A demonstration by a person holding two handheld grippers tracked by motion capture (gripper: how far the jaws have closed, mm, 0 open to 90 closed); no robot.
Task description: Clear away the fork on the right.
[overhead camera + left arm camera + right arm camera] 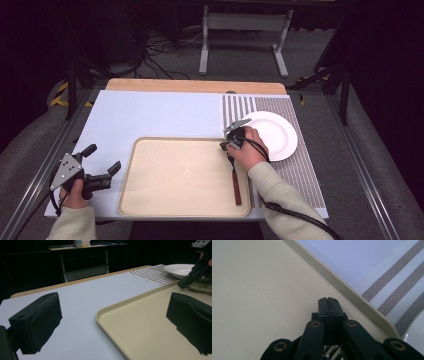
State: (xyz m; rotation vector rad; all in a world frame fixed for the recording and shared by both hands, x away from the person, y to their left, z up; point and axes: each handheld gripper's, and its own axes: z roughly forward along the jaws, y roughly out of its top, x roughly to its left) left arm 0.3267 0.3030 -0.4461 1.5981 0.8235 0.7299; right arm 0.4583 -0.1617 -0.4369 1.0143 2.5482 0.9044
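Right hand-held gripper (231, 145) sits center-right of the high view, tipped down over the tray's (150, 200) far right corner, jaws clenched on a fork (235, 180) whose brown handle lies in the tray. Left hand-held gripper (102, 162), lower left, is held low with jaws released wide, nothing in them. An empty white plate (277, 135) sits right of the tray on a striped mat (300, 170) on the worktop (150, 115).

Beige rectangular plastic tray (185, 175) sits mid-table; a brown-handled metal fork (235, 182) lies in it along its right rim, and the round white plate (275, 135) rests just right-behind it, on the striped woven placemat (300, 165).
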